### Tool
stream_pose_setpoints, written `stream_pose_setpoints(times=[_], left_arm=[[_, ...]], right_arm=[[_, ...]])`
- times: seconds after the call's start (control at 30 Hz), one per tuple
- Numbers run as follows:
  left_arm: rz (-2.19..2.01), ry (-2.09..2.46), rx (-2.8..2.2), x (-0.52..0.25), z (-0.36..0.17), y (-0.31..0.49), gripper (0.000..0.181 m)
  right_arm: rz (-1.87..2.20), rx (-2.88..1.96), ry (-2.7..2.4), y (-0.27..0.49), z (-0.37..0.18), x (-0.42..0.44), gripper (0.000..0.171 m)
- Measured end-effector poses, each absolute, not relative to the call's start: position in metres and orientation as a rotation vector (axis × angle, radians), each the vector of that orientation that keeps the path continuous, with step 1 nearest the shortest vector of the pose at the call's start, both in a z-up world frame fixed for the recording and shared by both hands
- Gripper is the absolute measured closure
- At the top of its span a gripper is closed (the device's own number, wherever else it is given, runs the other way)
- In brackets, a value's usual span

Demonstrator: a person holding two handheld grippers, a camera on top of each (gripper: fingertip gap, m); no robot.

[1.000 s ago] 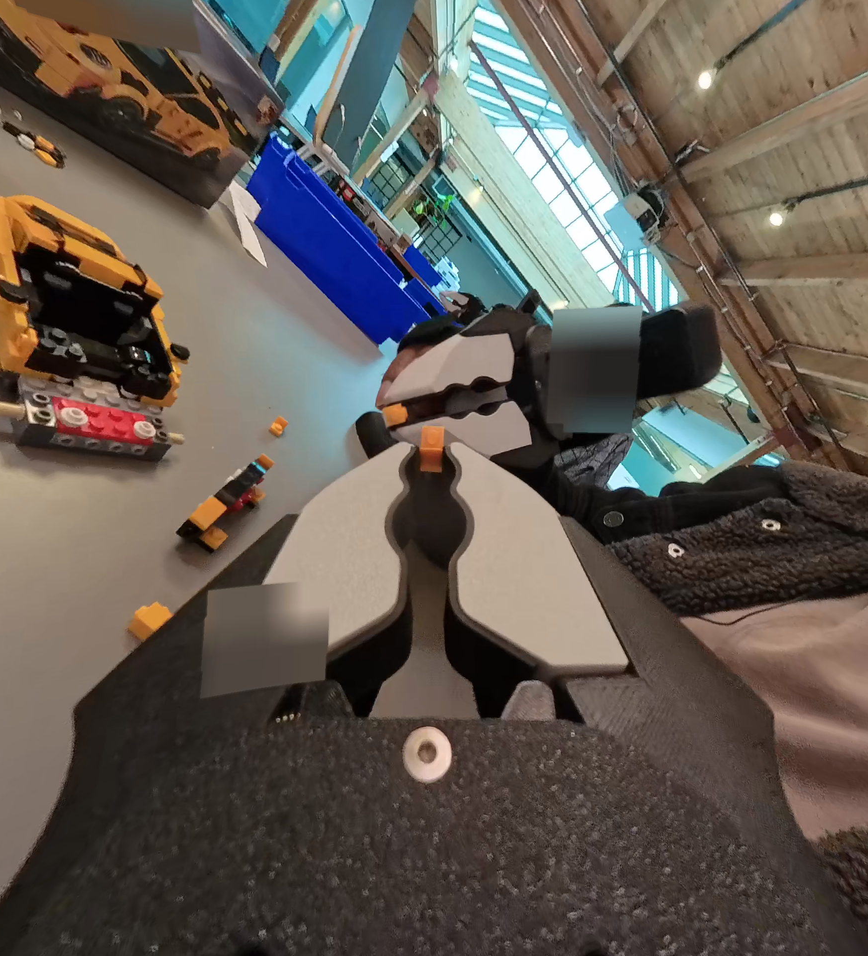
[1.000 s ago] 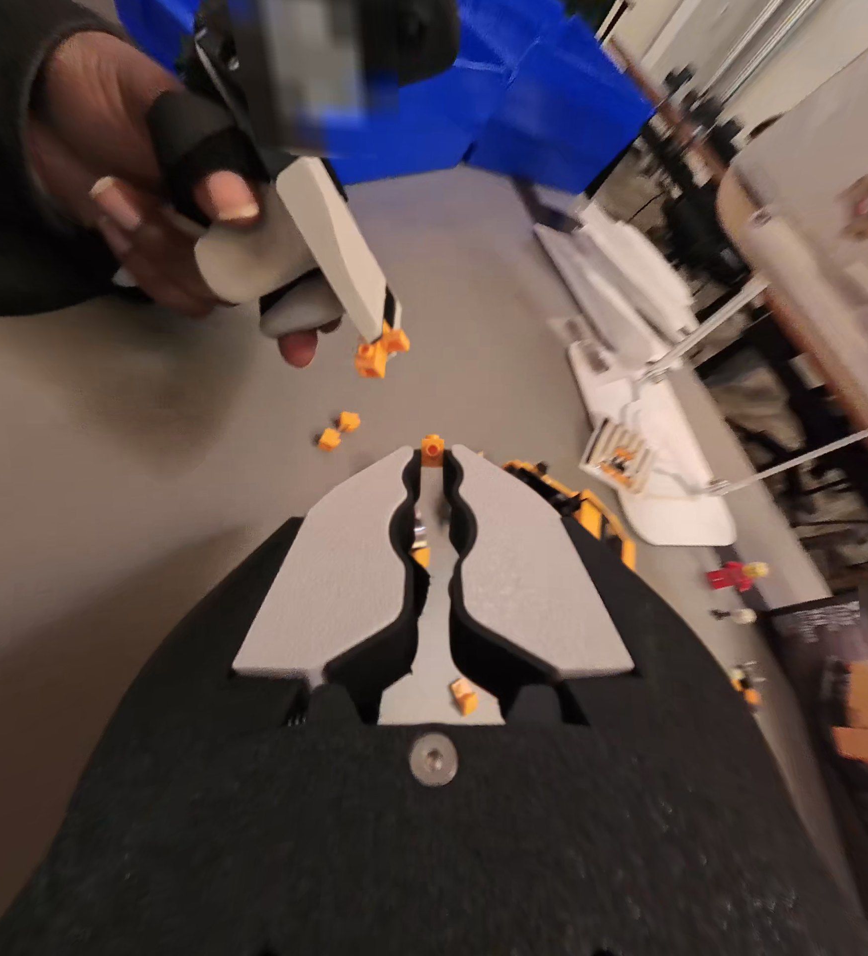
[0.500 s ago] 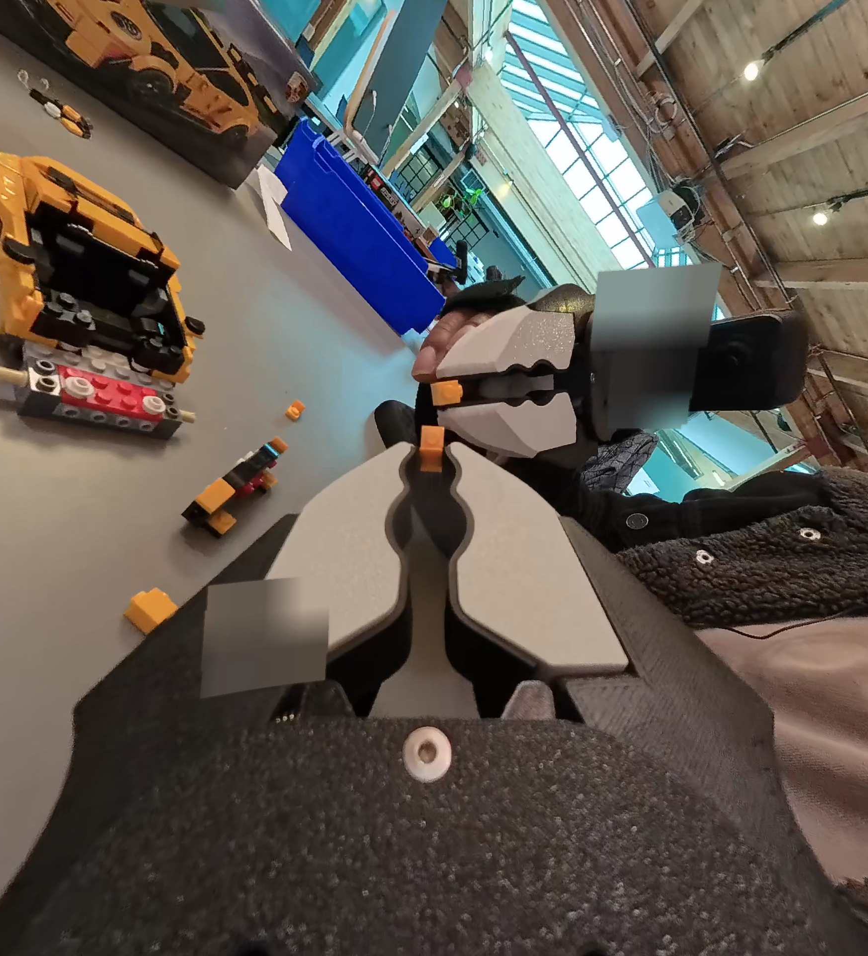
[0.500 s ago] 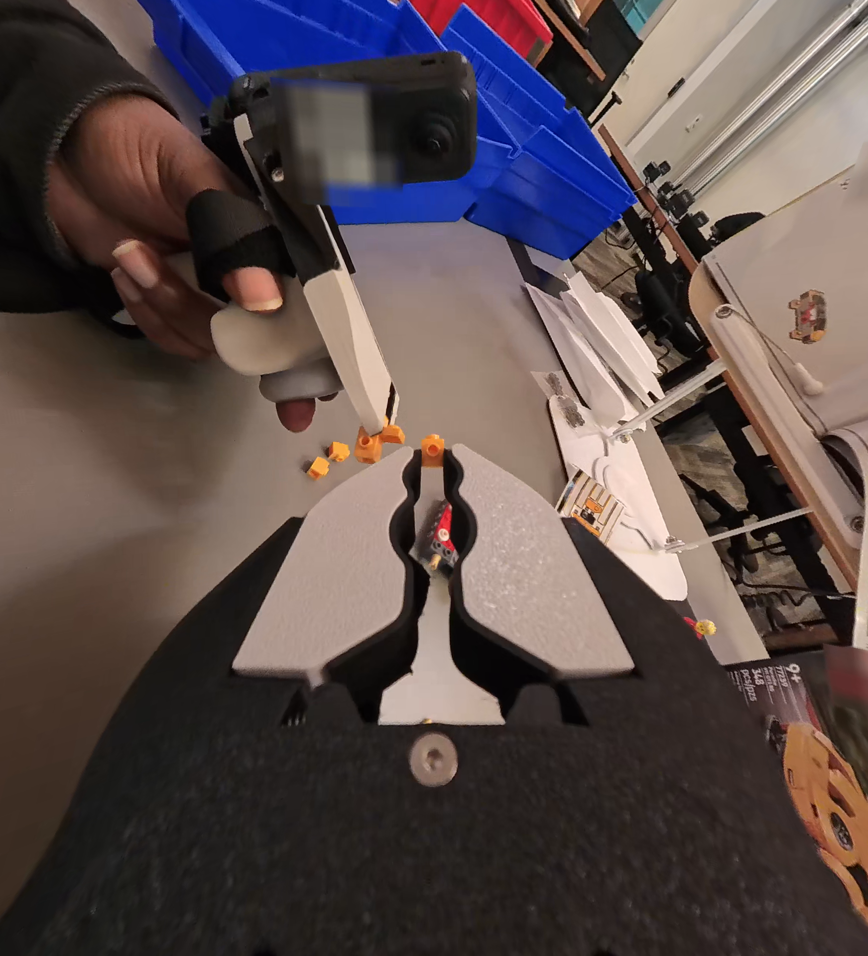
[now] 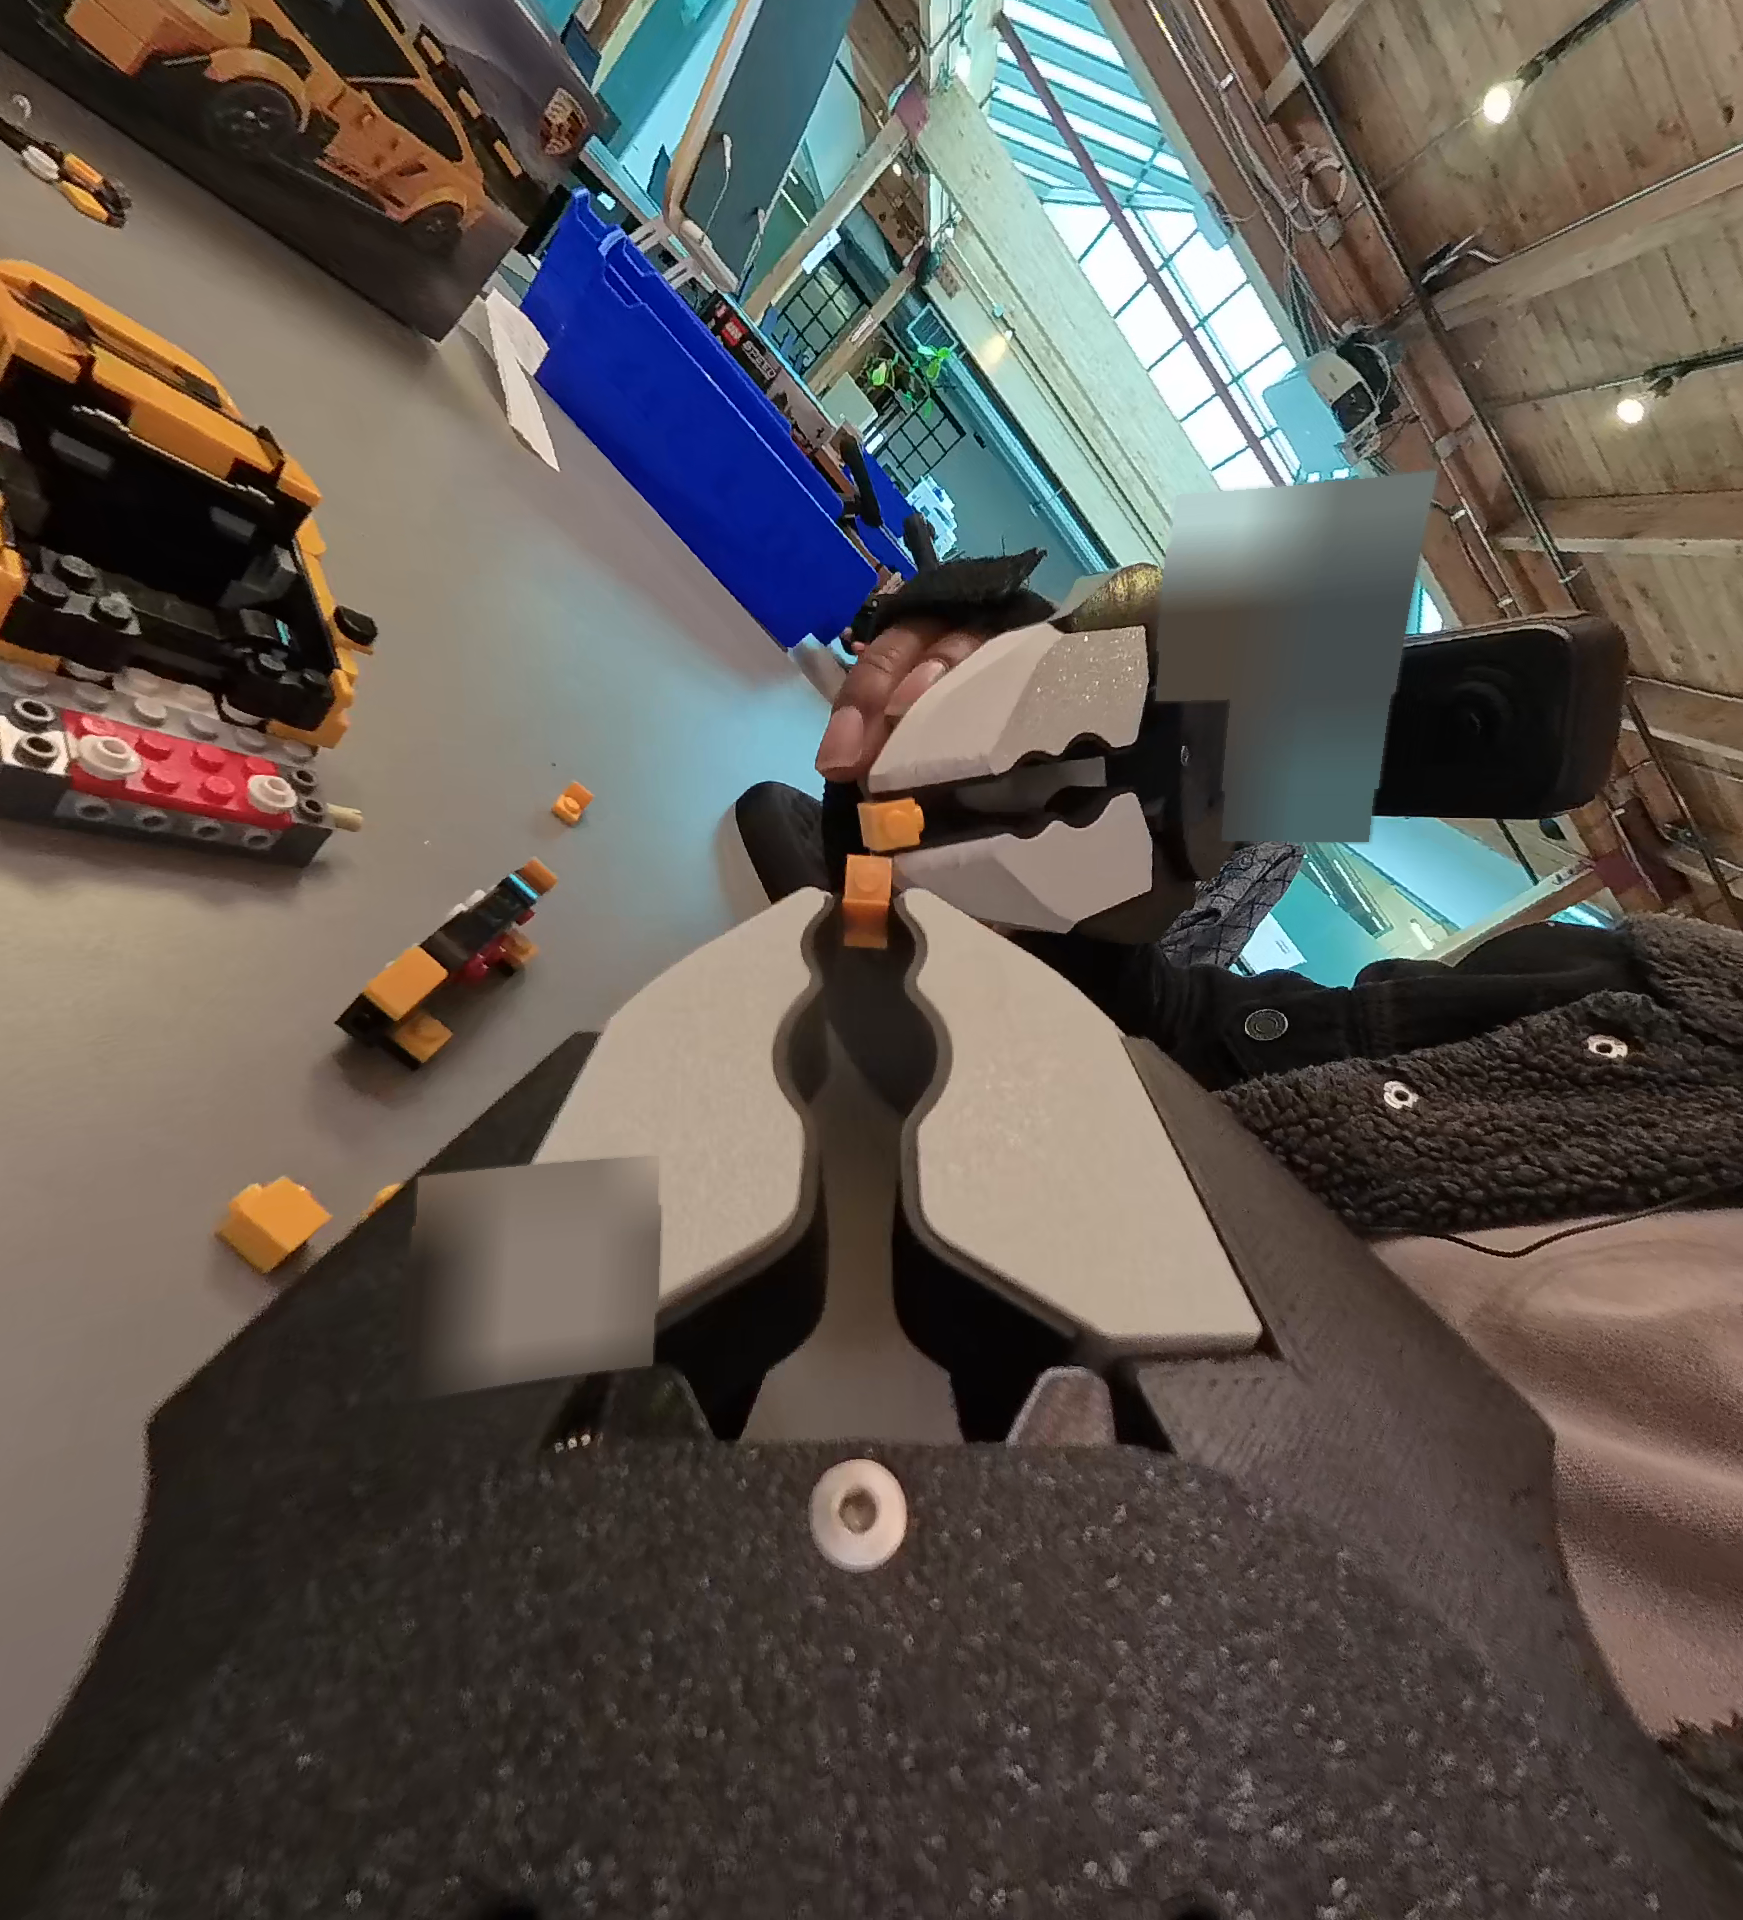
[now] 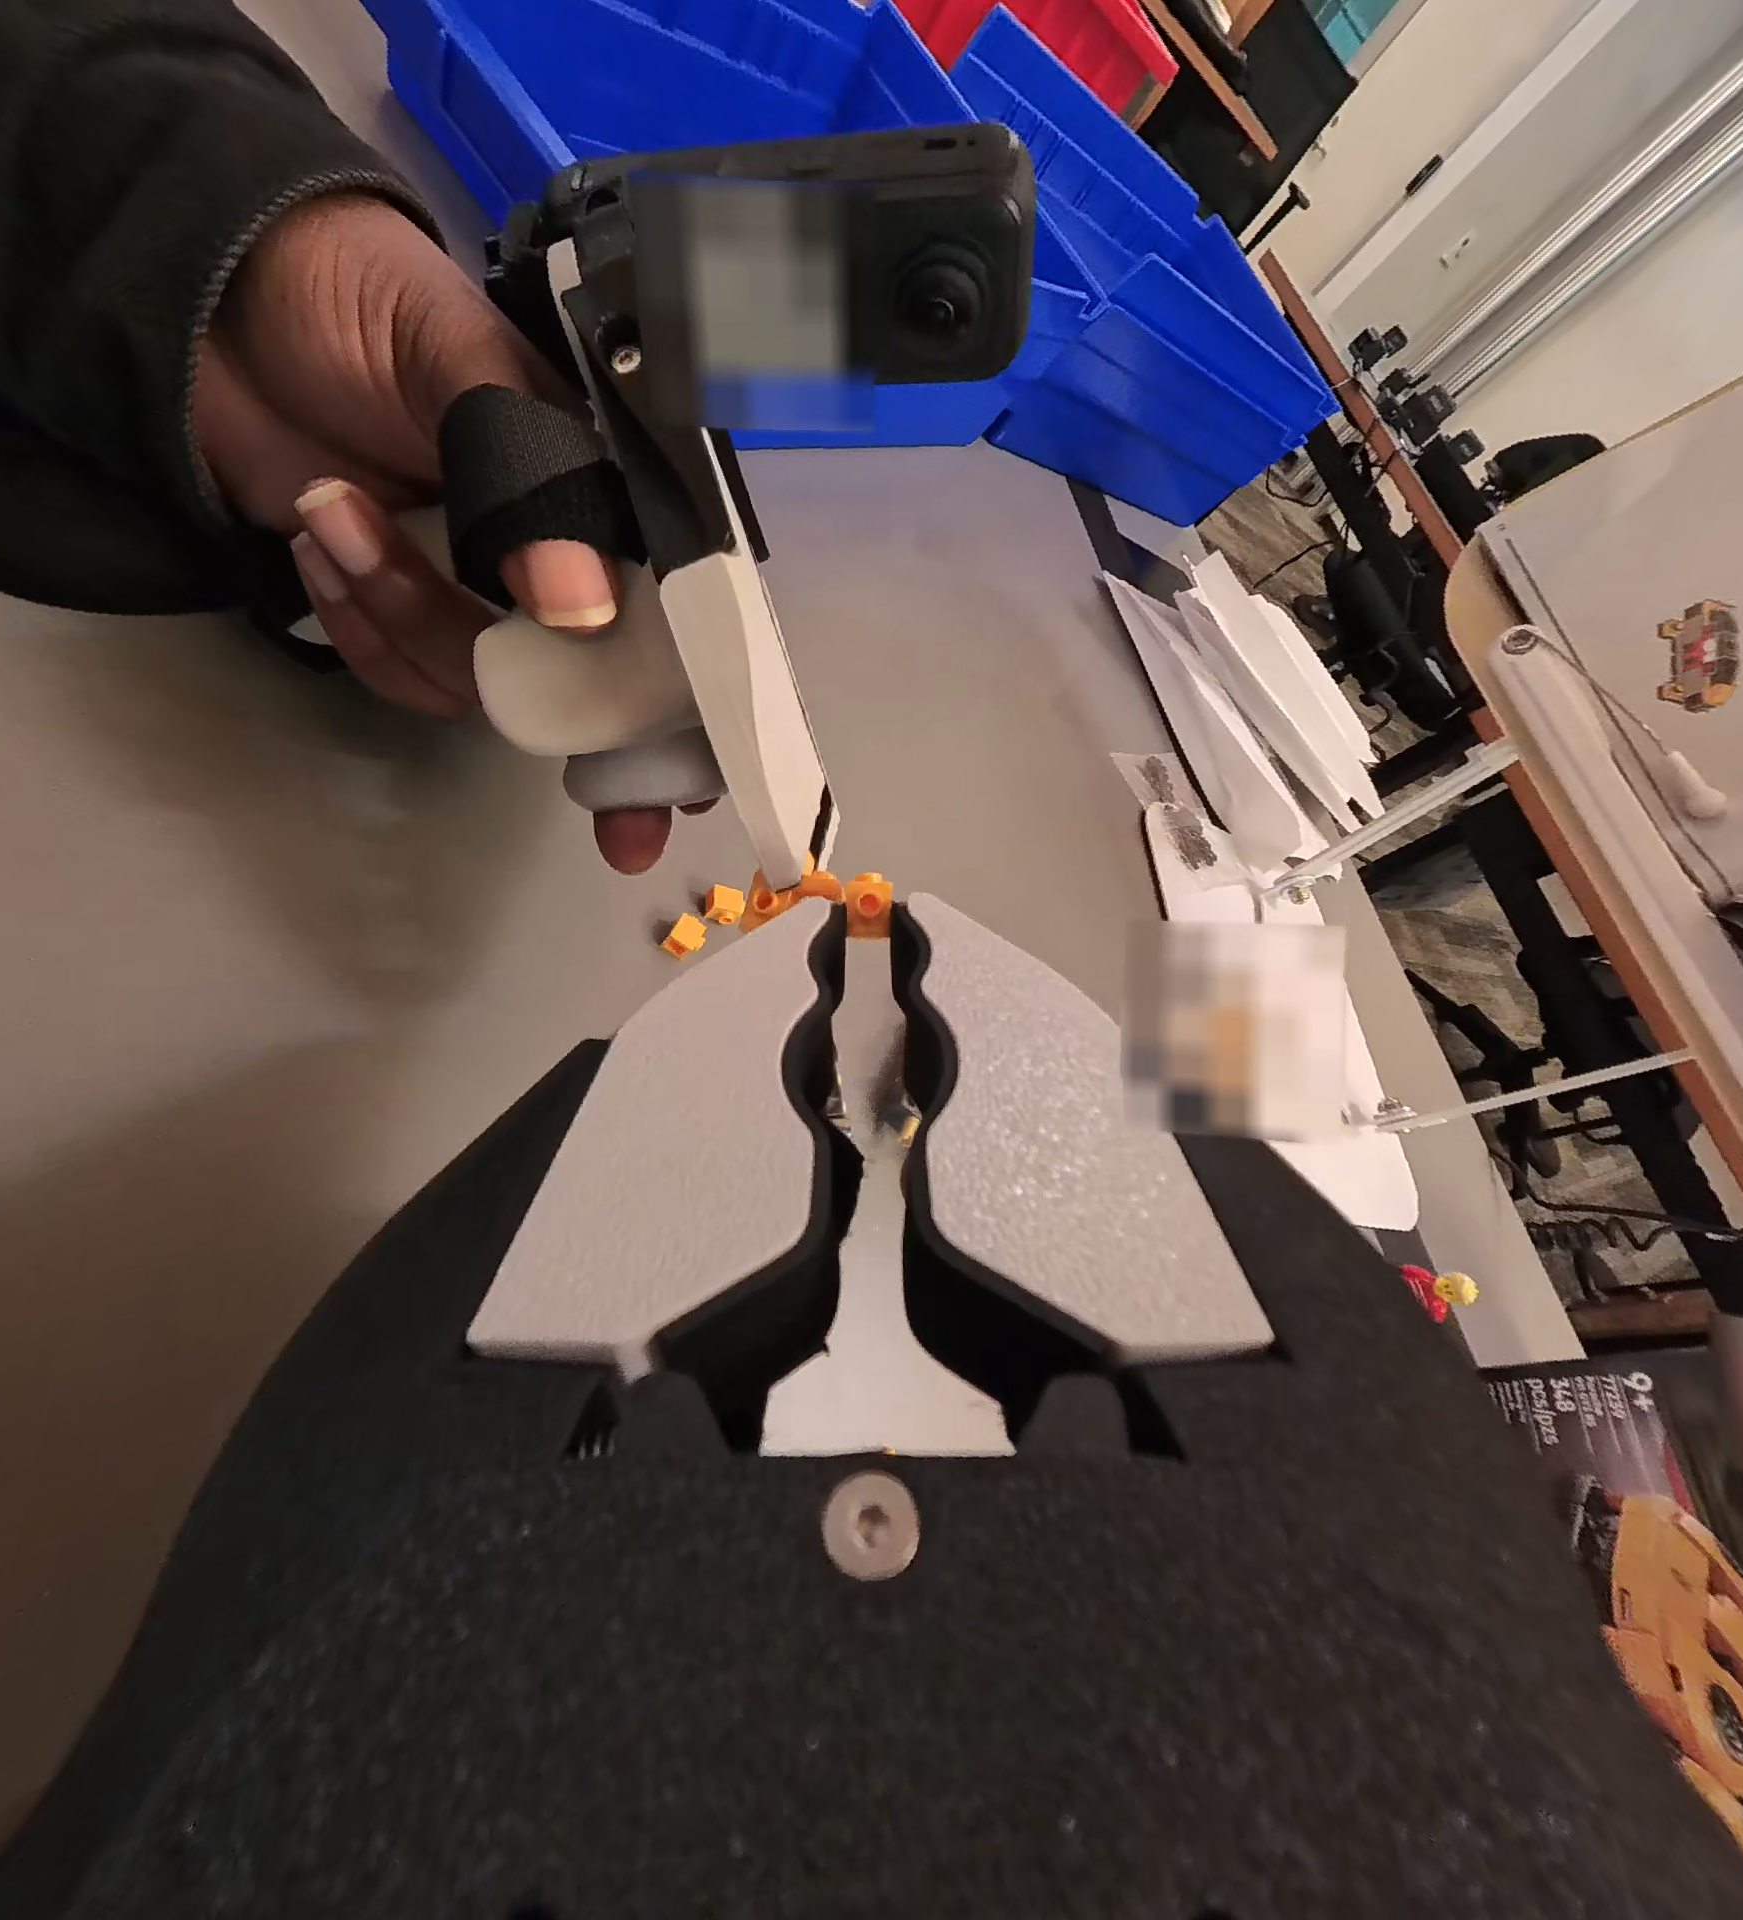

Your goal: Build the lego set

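My left gripper (image 5: 865, 891) is shut on a small orange brick (image 5: 865, 914) at its tips. My right gripper (image 5: 896, 828) comes in from the right, shut on a second small orange brick (image 5: 891, 824) just above the first; the two bricks are almost touching. In the right wrist view my right gripper (image 6: 868, 914) pinches its orange brick (image 6: 868, 900), and the left gripper (image 6: 800, 871) points down from the upper left with its orange piece (image 6: 790, 894) right beside it. The half-built orange and black car (image 5: 119, 520) sits on the grey table at the left.
A small black and orange sub-assembly (image 5: 446, 966) and loose orange bricks (image 5: 269, 1226) (image 5: 572, 803) lie near the car. The set's box (image 5: 327, 114) and blue bins (image 5: 701, 416) stand behind. Two loose orange bricks (image 6: 701, 920), white bags (image 6: 1251, 748) and a minifigure (image 6: 1438, 1288) show on the table. The tips of both grippers are at nearly the same place.
Both grippers have moved toward each other, each still shut on its orange brick. The gap between the two bricks has closed to almost nothing.
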State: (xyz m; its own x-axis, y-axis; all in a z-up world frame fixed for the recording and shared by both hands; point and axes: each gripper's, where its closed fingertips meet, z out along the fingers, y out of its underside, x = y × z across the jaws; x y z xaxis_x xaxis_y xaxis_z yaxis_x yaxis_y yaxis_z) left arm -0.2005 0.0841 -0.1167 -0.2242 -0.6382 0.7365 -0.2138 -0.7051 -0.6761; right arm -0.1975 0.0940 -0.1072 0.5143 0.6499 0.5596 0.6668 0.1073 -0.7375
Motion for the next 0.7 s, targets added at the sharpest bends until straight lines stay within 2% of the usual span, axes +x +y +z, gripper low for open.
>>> stream_pose_setpoints(times=[0.7], left_arm=[[-1.988, 1.018, -1.733, -0.2005, -0.1175, 0.0842, 0.173]], right_arm=[[0.011, -1.666, -1.215, 0.0868, -0.1162, -0.1983, 0.163]])
